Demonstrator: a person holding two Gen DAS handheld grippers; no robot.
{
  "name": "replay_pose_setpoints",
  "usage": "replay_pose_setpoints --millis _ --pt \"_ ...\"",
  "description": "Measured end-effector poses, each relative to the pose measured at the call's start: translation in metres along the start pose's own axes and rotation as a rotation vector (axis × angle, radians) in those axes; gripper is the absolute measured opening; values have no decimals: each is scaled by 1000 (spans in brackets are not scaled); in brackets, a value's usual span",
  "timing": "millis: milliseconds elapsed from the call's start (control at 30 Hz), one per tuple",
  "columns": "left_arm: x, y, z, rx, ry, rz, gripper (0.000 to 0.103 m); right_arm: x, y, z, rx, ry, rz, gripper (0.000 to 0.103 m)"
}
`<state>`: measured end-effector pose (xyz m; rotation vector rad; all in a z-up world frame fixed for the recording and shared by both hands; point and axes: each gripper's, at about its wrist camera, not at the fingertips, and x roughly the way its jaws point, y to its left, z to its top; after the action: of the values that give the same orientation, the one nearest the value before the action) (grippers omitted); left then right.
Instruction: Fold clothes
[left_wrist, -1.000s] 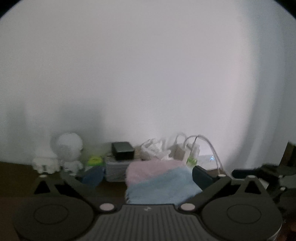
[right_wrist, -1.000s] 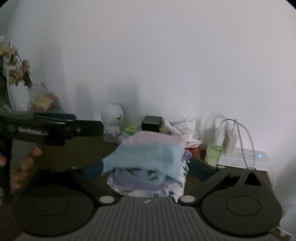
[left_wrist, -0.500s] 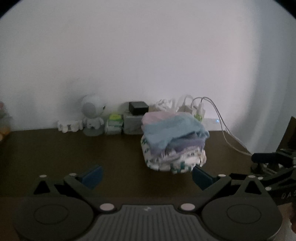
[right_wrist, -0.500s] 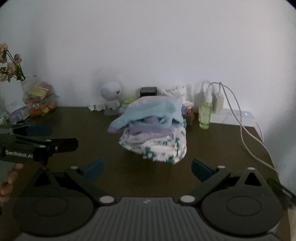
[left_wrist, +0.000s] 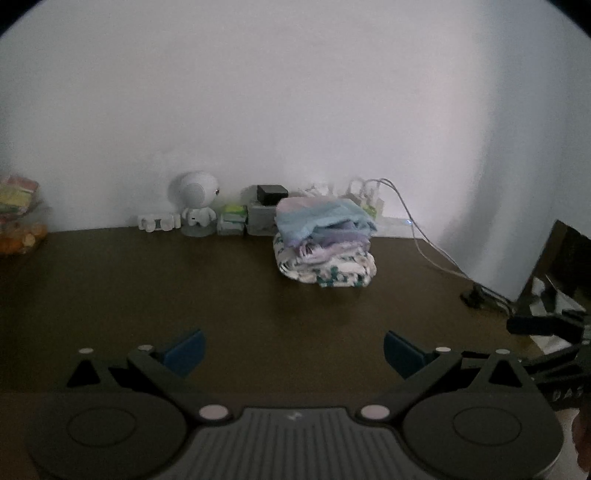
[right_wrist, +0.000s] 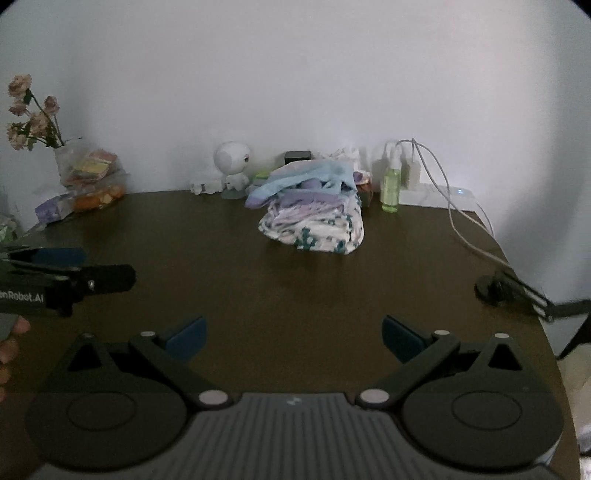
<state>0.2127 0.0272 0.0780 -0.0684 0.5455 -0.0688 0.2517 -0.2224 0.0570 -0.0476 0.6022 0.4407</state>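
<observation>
A stack of folded clothes (left_wrist: 325, 243) sits at the back of the dark brown table (left_wrist: 184, 288), light blue and pink on top, purple below, a white patterned piece at the bottom. It also shows in the right wrist view (right_wrist: 314, 206). My left gripper (left_wrist: 291, 350) is open and empty, well in front of the stack. My right gripper (right_wrist: 291, 336) is open and empty, also well back from the stack. The left gripper shows from the side at the left edge of the right wrist view (right_wrist: 66, 273).
Along the wall stand a white robot figurine (right_wrist: 234, 166), a black box (left_wrist: 271, 194), a green bottle (right_wrist: 390, 188), a white power strip with chargers and cables (right_wrist: 439, 194), snack bags (right_wrist: 92, 181) and dried flowers (right_wrist: 33, 118). A black clamp (right_wrist: 495, 288) sits at the table's right edge.
Both grippers have pulled back from the stack, which was close in front a second ago and now sits far off. The top blue piece lies released on the stack.
</observation>
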Motion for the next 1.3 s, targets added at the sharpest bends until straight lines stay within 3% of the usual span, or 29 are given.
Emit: replay_pose_setpoints --millis 300,667,900,1300 --pt "-70 -9 -59 38 -10 -47 103 -58 27 -51 13 -4 21 103" --pt "-119 -10 -141 -67 19 -8 103 -98 57 -125 70 0 16 103" --pt "-130 -9 -159 -77 27 -58 103 -110 84 -150 47 26 24 103" --pt "-135 -17 -167 -64 30 -46 103 -117 87 -155 42 30 16 103"
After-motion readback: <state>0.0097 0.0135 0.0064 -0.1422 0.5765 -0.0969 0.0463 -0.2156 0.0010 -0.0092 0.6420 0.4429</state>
